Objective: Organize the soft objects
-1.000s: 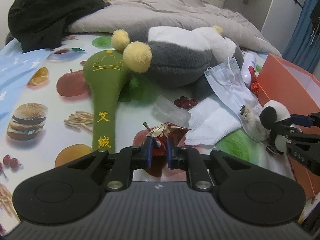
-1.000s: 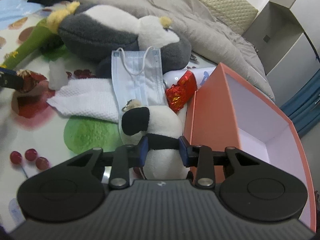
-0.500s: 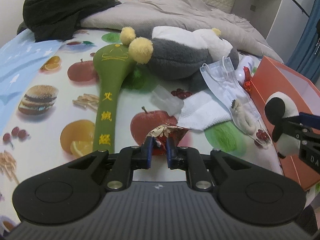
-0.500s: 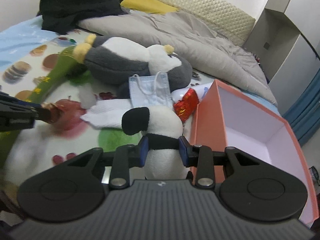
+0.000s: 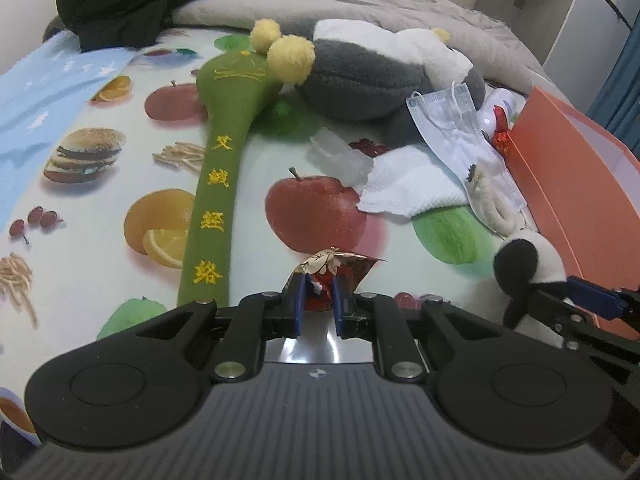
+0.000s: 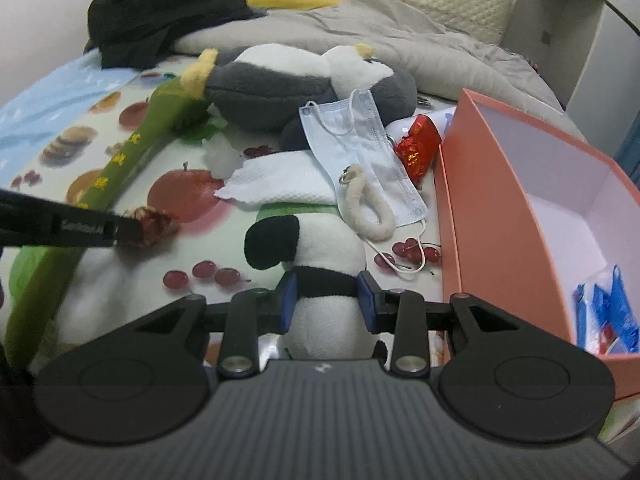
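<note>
1. Left wrist view: the left gripper [image 5: 316, 302] pinches a crumpled red-and-gold foil wrapper [image 5: 334, 270] between its blue pads, above the fruit-printed sheet [image 5: 100, 280].
2. At 11 o'clock from that wrapper lies a long green plush mallet with yellow embroidered characters [image 5: 216, 184]; at 12 o'clock, a large grey-and-white plush penguin [image 5: 372, 76].
3. Right wrist view: the right gripper [image 6: 326, 300] is clamped on a small white plush toy with a black ear and black band [image 6: 320, 248], held just beside the open orange cardboard box [image 6: 492, 216], which sits at 3 o'clock.
4. A pale blue face mask [image 6: 360, 140], a white textured cloth [image 6: 280, 180] and a fuzzy cream loop keychain [image 6: 368, 208] lie at 12 o'clock from the toy.
5. A blue packet [image 6: 608, 312] lies inside the box.
</note>
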Demonstrator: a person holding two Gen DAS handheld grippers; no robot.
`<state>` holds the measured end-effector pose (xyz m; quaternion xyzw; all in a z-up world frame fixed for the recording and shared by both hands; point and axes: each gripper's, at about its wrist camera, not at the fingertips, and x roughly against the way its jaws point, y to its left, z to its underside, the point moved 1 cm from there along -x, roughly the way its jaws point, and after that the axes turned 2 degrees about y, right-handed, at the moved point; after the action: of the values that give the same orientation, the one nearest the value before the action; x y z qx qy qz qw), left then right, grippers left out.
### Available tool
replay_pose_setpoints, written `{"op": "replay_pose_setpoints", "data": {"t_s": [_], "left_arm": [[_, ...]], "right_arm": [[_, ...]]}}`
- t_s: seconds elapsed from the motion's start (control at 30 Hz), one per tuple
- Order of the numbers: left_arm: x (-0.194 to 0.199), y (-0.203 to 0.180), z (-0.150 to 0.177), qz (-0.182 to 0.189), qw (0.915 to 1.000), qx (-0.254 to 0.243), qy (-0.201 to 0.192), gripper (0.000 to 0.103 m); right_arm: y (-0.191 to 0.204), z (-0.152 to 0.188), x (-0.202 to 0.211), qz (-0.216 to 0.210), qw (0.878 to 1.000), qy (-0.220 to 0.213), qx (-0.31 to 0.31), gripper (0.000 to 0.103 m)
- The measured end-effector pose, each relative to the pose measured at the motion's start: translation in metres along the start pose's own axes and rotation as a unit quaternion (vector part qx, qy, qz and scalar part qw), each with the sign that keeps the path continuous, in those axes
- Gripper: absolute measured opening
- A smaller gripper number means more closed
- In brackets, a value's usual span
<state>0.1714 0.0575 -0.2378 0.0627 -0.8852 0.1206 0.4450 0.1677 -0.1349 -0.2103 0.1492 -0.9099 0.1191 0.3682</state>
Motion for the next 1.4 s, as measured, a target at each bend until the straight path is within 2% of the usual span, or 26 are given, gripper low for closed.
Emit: {"op": "replay_pose_setpoints", "data": {"t_s": [0.27, 0.3, 0.37, 0.43, 0.5, 0.67, 0.83, 0.93, 1.0, 1.17, 1.4], "left_arm": [[0.0, -0.011, 0.002, 0.007, 0.9997, -0.004, 0.021, 0.018], [0.0, -0.012, 0.002, 0.01, 0.9996, -0.002, 0.025, 0.018], [0.001, -0.013, 0.002, 0.015, 0.9994, -0.003, 0.03, 0.026], [0.003, -0.014, 0.003, 0.018, 0.9993, -0.005, 0.033, 0.041], [0.007, -0.013, 0.004, 0.029, 0.9991, -0.004, 0.032, 0.048], [0.013, -0.008, 0.005, 0.056, 0.9979, -0.003, 0.032, 0.054], [0.017, -0.005, 0.0, 0.063, 0.9977, -0.014, 0.019, 0.056], [0.013, -0.005, -0.003, 0.064, 0.9974, -0.027, 0.021, 0.057], [0.008, -0.005, -0.004, 0.062, 0.9973, -0.032, 0.023, 0.058], [-0.006, -0.006, -0.007, 0.046, 0.9977, -0.041, 0.03, 0.058], [-0.015, -0.01, -0.008, 0.017, 0.9982, -0.05, 0.026, 0.058]], "right_arm": [[-0.007, 0.003, 0.004, -0.005, 1.0, -0.017, -0.014, 0.035], [-0.008, 0.004, 0.004, -0.008, 1.0, -0.018, -0.017, 0.037], [-0.01, 0.005, 0.006, -0.014, 0.999, -0.019, -0.022, 0.043], [-0.013, 0.007, 0.008, -0.02, 0.999, -0.019, -0.027, 0.054], [-0.014, 0.009, 0.01, -0.027, 0.999, -0.019, -0.029, 0.06], [-0.012, 0.017, 0.01, -0.037, 0.999, -0.019, -0.018, 0.077], [-0.013, 0.023, 0.0, -0.031, 0.999, -0.016, -0.004, 0.077], [-0.017, 0.024, -0.004, -0.048, 0.999, -0.016, -0.014, 0.076], [-0.017, 0.025, -0.006, -0.054, 0.998, -0.013, -0.015, 0.071], [-0.017, 0.028, -0.007, -0.063, 0.998, -0.018, -0.021, 0.061], [-0.017, 0.028, -0.003, -0.059, 0.998, -0.022, -0.026, 0.058]]}}
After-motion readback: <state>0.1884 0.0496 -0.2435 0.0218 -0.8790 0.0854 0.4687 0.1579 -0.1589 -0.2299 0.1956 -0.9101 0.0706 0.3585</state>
